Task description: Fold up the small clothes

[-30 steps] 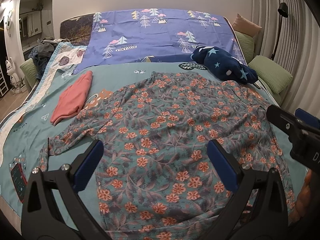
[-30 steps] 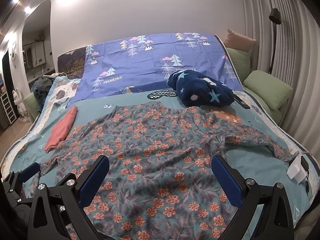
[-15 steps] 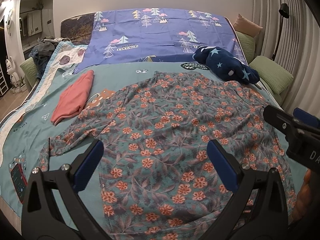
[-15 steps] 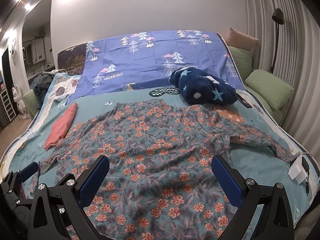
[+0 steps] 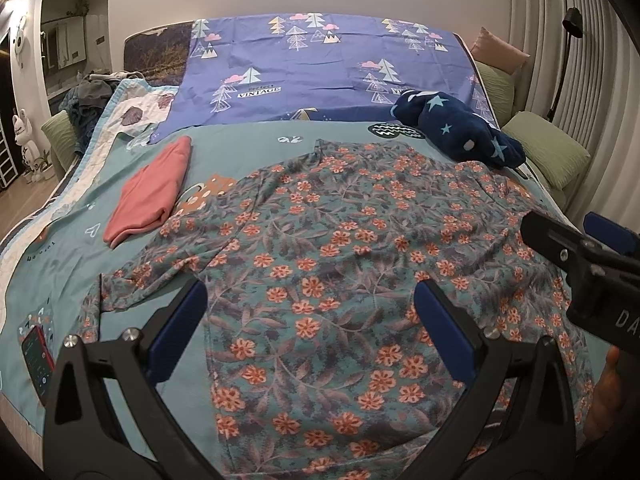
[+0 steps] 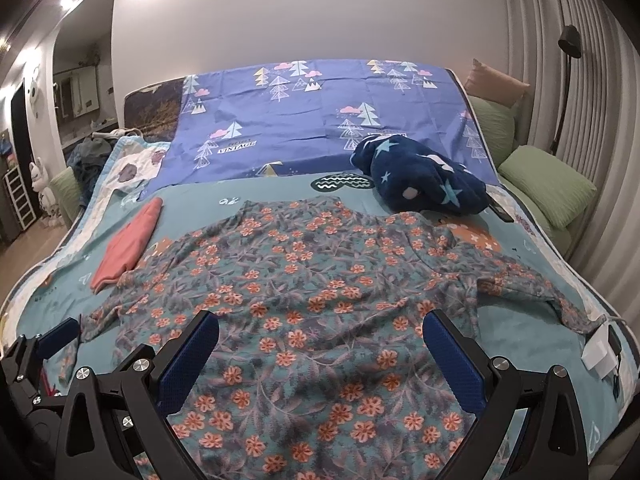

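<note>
partly hidden: floral shirt (image 5: 340,264) hem | left tongs (image 5: 310,326) open

Green pillows (image 6: 548,188), phone (image 5: 38,356), lamp (image 6: 570,42)

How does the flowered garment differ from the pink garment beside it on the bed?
The flowered garment lies spread open with sleeves out; the pink garment is already folded into a narrow strip. The flowered one is patterned and covers far more bed; the pink one is plain and small. Both lie on the teal bedcover, untouched by either gripper.
</note>
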`<state>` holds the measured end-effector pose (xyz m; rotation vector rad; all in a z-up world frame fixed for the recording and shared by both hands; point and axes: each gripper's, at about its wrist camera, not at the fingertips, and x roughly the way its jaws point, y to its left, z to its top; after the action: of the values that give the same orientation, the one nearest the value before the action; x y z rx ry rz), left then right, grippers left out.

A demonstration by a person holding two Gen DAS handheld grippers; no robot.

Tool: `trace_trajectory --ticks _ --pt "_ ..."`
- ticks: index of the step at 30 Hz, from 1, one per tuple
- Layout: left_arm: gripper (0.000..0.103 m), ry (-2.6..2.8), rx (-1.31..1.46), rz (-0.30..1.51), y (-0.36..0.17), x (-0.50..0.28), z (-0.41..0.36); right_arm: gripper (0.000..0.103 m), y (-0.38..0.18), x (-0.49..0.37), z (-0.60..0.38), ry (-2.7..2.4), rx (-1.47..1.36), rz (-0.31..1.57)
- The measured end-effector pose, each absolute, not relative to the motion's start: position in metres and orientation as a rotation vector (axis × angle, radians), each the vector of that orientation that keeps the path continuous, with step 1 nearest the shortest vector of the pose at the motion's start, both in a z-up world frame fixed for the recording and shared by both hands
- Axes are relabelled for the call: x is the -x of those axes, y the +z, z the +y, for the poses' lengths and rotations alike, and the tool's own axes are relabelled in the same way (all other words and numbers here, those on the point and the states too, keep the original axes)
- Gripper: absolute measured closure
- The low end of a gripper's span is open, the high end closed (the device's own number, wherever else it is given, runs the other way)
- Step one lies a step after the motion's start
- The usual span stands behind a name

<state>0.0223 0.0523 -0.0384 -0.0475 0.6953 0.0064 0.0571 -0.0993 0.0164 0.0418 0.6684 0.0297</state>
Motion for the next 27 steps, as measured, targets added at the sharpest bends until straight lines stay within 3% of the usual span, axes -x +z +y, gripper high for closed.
trace_trajectory --ticks 27 --pt "0.0 0.026 0.065 0.731 -0.05 -0.033 0.067 0.0 0.005 -0.075 -0.084 0.063 -0.009 0.708"
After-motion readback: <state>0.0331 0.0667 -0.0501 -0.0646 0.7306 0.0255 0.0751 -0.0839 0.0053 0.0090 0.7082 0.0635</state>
